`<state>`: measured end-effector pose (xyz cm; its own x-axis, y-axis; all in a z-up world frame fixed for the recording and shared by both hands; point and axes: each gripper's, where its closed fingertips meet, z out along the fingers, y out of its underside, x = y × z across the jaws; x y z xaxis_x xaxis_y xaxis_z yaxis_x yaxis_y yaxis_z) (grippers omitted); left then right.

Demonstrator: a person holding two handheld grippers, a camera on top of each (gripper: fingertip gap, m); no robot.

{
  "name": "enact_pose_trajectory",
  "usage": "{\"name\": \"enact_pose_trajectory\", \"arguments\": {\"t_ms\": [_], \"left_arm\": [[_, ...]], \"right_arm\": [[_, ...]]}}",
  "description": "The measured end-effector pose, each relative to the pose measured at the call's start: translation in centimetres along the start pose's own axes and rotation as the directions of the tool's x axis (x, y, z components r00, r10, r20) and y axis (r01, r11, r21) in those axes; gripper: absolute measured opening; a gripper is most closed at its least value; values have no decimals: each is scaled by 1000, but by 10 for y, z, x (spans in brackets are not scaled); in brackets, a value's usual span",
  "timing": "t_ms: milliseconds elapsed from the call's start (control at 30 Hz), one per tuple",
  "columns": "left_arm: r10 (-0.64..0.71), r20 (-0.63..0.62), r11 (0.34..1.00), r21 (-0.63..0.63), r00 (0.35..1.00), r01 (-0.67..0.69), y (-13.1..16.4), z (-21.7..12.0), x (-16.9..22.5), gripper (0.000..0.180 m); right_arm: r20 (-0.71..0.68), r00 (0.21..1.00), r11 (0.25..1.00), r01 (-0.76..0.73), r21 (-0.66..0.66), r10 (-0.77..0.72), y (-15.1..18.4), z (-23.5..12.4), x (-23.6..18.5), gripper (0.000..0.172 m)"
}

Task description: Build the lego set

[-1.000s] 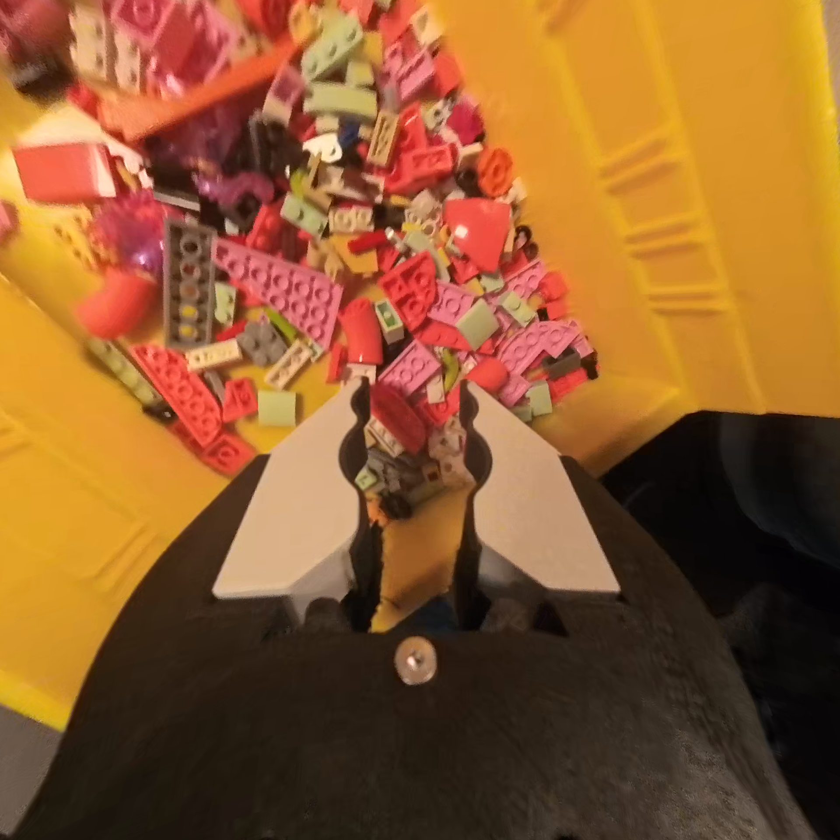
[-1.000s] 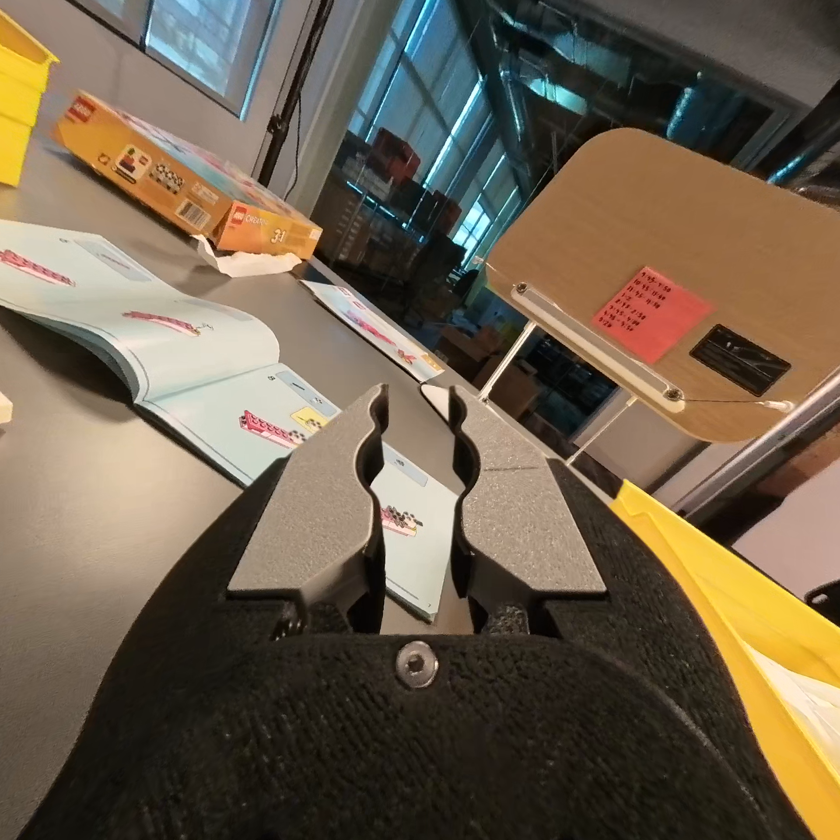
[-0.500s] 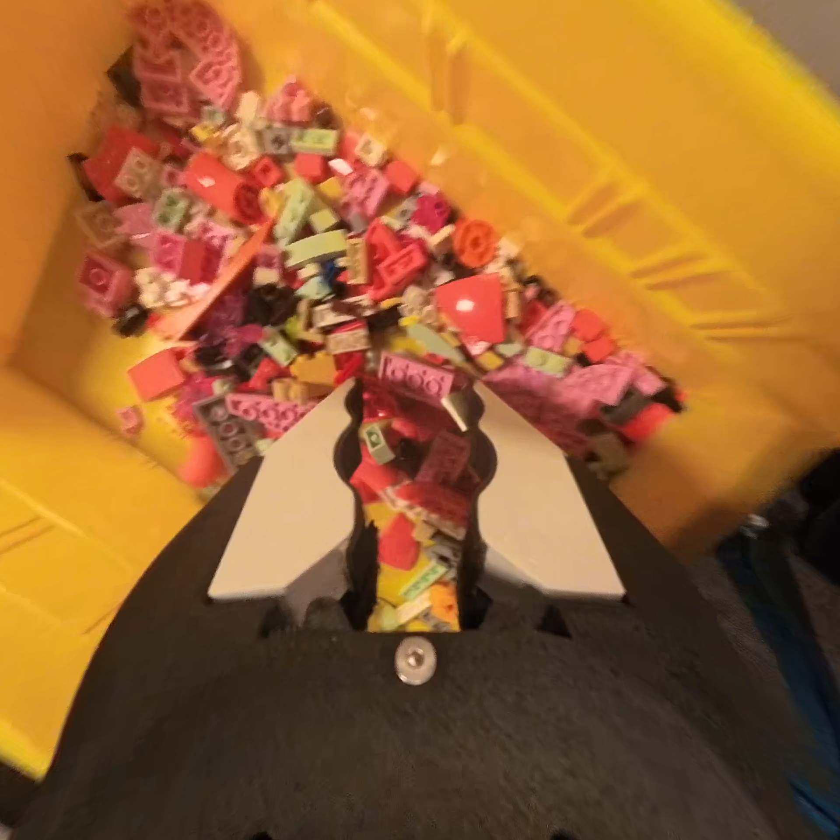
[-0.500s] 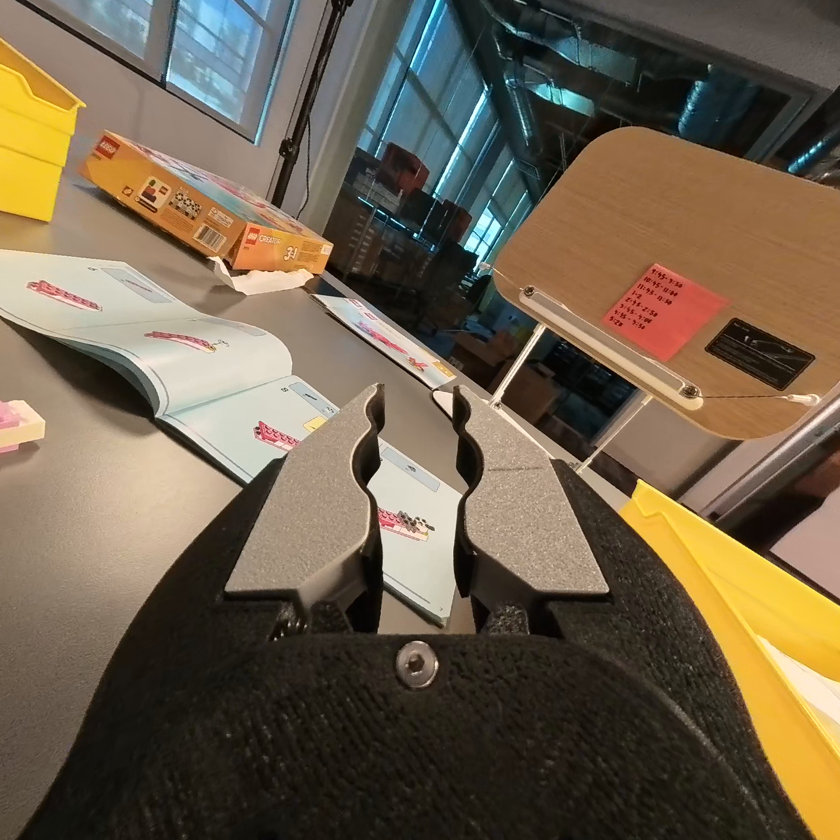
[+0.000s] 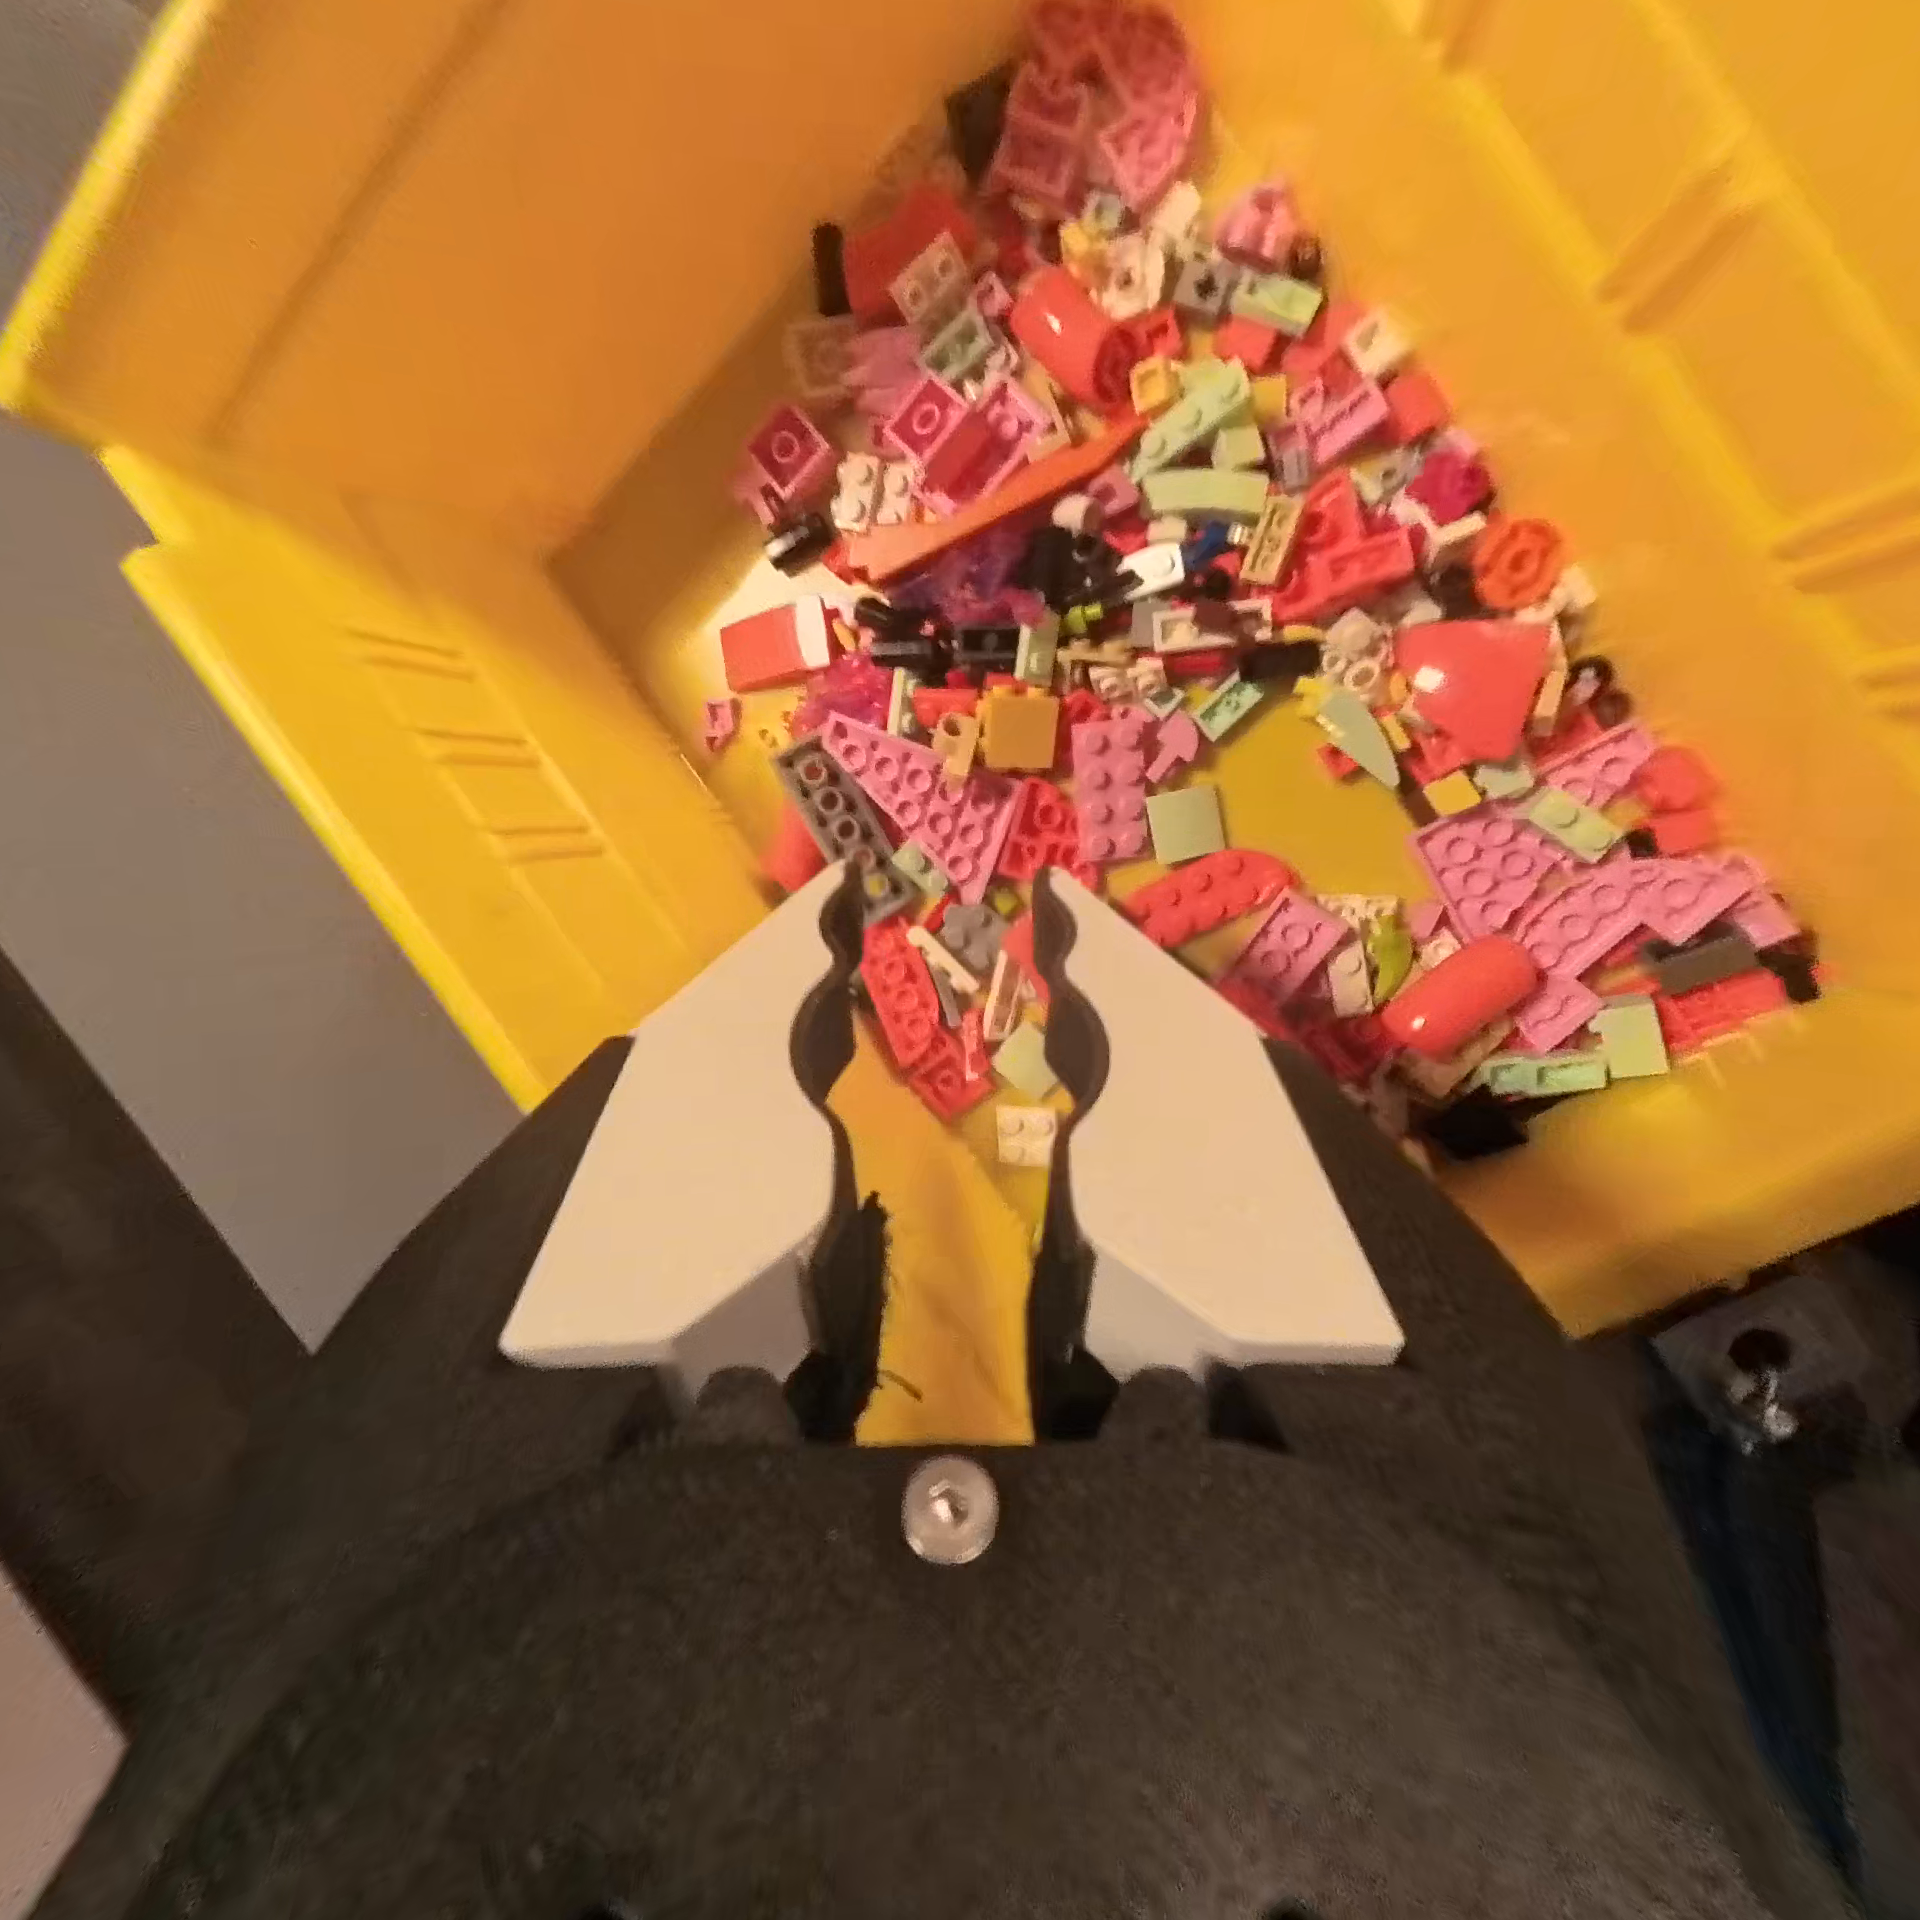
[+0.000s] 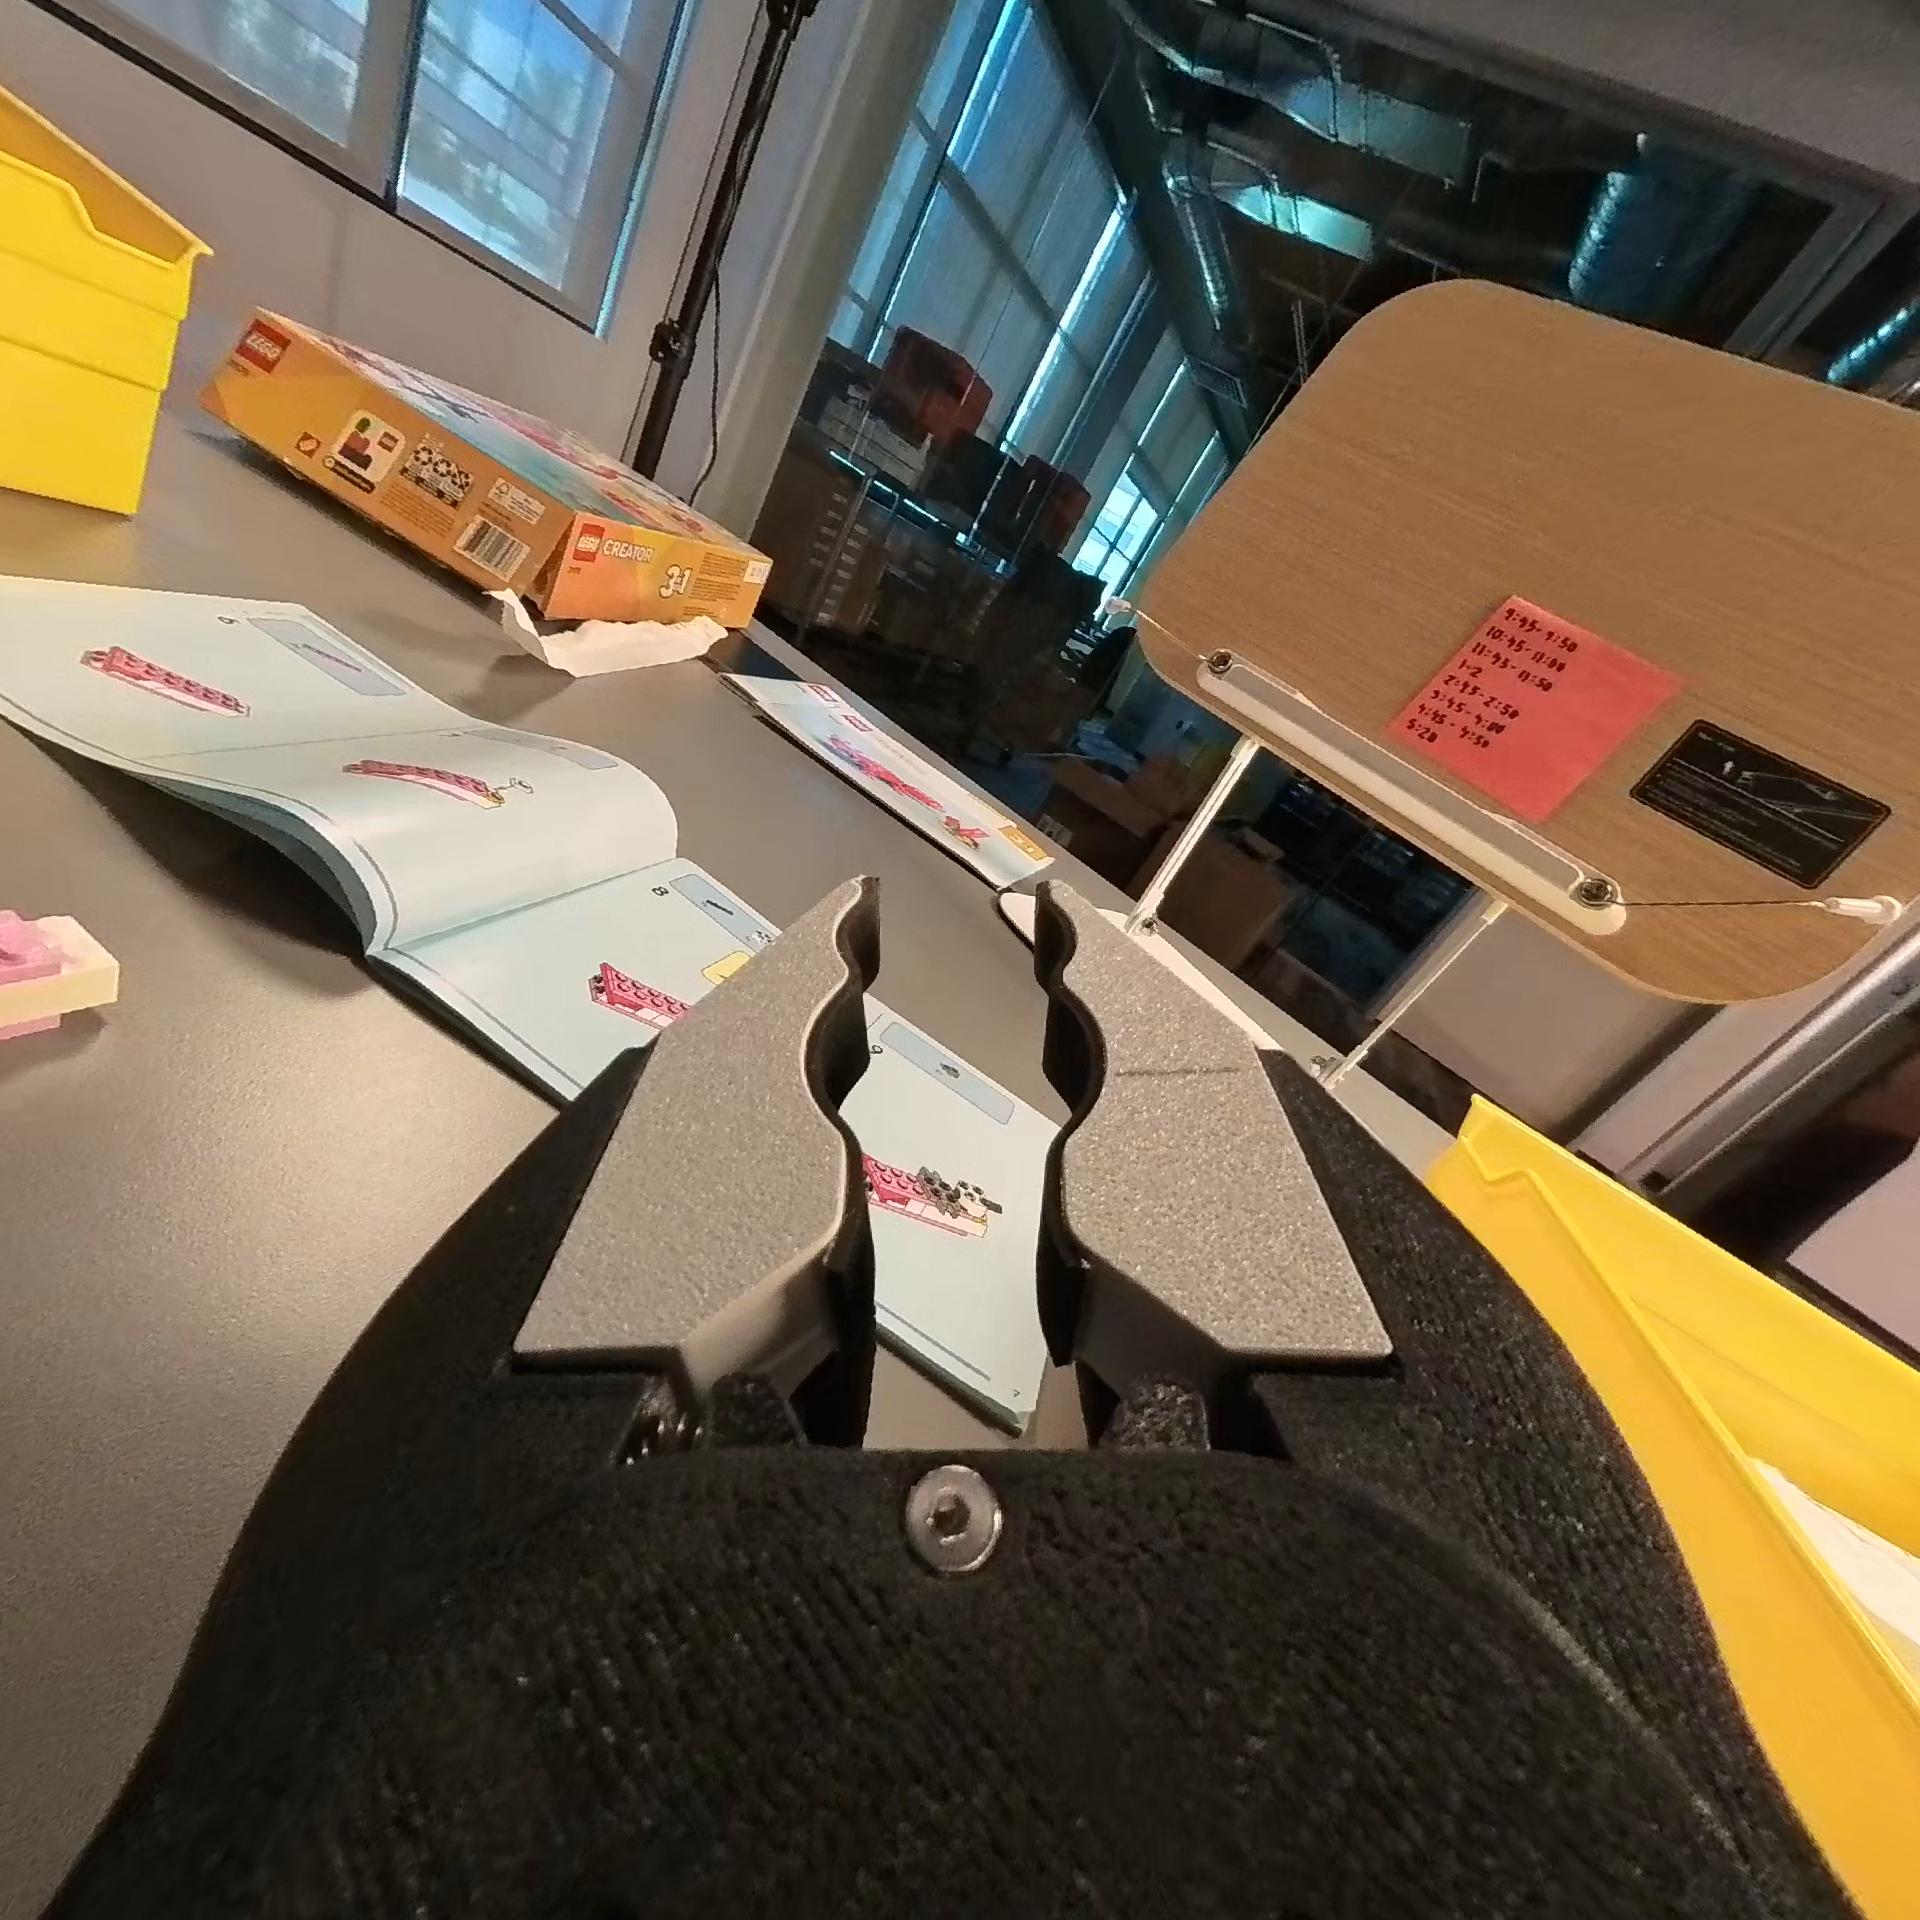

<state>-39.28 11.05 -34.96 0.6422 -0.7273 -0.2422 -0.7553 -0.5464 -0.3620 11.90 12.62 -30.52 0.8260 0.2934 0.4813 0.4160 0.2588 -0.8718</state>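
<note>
Left gripper point(image 5: 951, 899), jaws spread and empty, hangs over bricks point(image 5: 1226, 665) in a yellow bin point(image 5: 436, 436), angled down for reach. Right gripper point(image 6: 956, 904), jaws spread and empty, points low across the counter point(image 6: 208, 1195) over the open booklet point(image 6: 436, 831) at centre left

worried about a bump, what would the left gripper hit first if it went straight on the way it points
Probably the loose bricks in the yellow bin: the open left gripper points down at them, near a grey holed plate and a red plate. Depth is unclear.
</note>
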Motion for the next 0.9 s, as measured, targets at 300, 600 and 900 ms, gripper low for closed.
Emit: {"name": "enact_pose_trajectory", "arguments": {"t_ms": [300,600,900], "left_arm": [[-79,-124,979,176,989,100,-47,8,-1,39],[99,-255,984,170,962,-55,-75,51,24,65],[183,-272,982,4,945,-189,-37,57,31,48]], "right_arm": [[5,1000,1000,-6,0,6,1,1,0,28],[-11,997,997,-72,8,72,1,-1,8,30],[-9,998,998,-55,-11,55,4,1,6,30]]}}
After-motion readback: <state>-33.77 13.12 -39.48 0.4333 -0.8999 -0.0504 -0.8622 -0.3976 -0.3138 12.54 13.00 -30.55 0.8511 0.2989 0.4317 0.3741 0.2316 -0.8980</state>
